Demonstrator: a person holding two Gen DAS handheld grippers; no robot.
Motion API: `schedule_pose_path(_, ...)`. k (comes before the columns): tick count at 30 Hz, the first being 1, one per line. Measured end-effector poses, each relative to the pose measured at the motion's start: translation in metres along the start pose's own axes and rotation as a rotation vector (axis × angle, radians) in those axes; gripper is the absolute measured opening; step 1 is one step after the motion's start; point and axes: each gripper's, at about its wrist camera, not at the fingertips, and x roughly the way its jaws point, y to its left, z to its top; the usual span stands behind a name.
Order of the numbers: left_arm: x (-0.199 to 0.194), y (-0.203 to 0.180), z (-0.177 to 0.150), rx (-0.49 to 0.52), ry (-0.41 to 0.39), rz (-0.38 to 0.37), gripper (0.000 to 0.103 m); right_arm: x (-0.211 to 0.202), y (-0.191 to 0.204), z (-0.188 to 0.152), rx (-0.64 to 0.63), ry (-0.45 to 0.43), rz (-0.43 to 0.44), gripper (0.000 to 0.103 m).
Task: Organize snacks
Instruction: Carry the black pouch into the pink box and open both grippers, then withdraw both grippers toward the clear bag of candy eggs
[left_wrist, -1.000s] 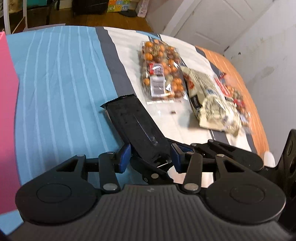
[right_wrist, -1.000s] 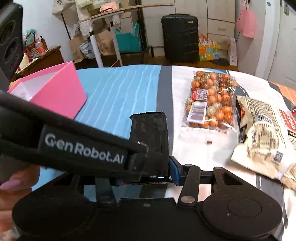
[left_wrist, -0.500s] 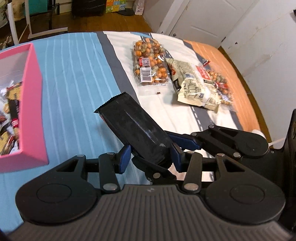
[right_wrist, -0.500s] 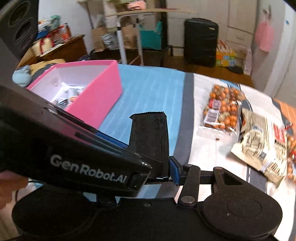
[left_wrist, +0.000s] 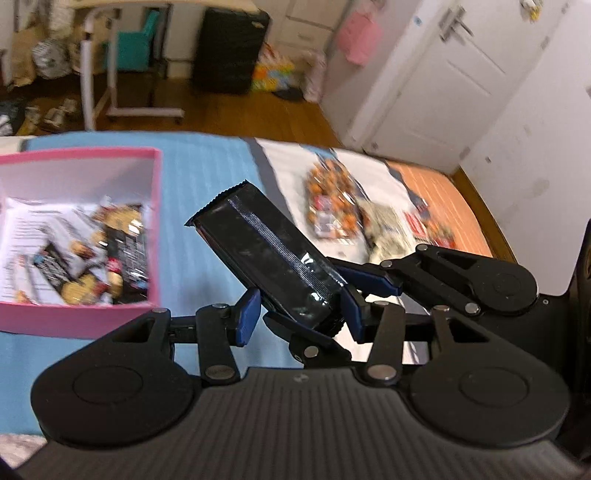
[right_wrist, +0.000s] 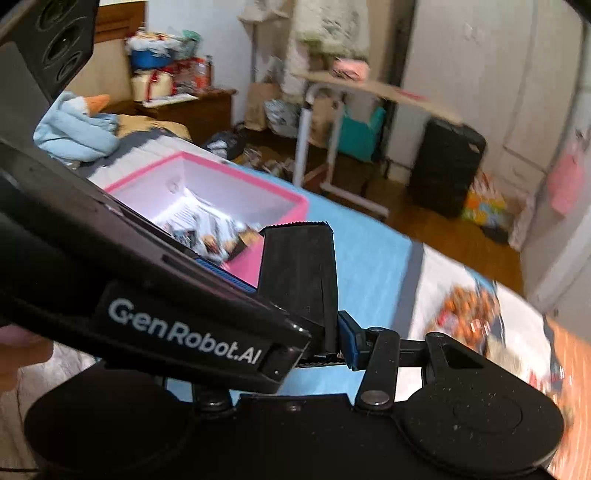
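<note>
The left tongs (left_wrist: 297, 314) and the right tongs (left_wrist: 334, 291) meet at the near end of one black snack packet (left_wrist: 266, 254). In the left wrist view the packet's lower end sits between the left tongs' blue pads (left_wrist: 246, 315); the right-hand pad touches it, while a gap shows at the left-hand pad, so I cannot tell whether these tongs press on it. The right tongs are clamped on the packet, one blue pad (right_wrist: 349, 338) flat against its edge. The packet tilts up and away, in the air above the blue-striped bed (left_wrist: 207, 170). Left of it, on the bed, stands the pink box (left_wrist: 157, 221), with wrapped snacks inside. To the right, farther off, a bag of orange balls (left_wrist: 330, 199) and a pale bag (left_wrist: 388, 230) lie on the white stripe.
</note>
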Motion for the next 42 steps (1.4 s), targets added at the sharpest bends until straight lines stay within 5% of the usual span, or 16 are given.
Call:
schedule_pose_path(11, -0.018, 0.115, 0.017, -0.16, -0.1, 0.128, 0.047, 0.097, 0.029, 0.052, 0.039, -0.065, 0.279, 0.054)
schedule_pose_path(17, 0.007, 0.16, 0.013, -0.229, -0.078, 0.213, 0.048, 0.15, 0.044, 0.058, 0.058, -0.003, 0.355, 0.054)
schedule_pose_path(25, 0.037, 0.204, 0.004, -0.323, -0.037, 0.221, 0.048, 0.191, 0.064, 0.054, 0.087, 0.091, 0.345, 0.055)
schedule_pose_path(28, 0.039, 0.209, -0.001, -0.362, -0.052, 0.245, 0.05, 0.186, 0.062, 0.053, 0.093, 0.069, 0.348, 0.056)
schedule_pose_path(32, 0.021, 0.191, 0.001, -0.302, -0.094, 0.396, 0.054, 0.156, 0.052, 0.052, 0.076, 0.007, 0.309, 0.059)
schedule_pose_path(37, -0.007, 0.171, 0.005, -0.265, -0.123, 0.345, 0.056, 0.106, 0.016, 0.037, 0.158, -0.052, 0.278, 0.064)
schedule_pose_path(42, -0.025, 0.142, 0.019, -0.163, -0.134, 0.274, 0.057, 0.055, -0.024, 0.012, 0.16, -0.078, 0.147, 0.073)
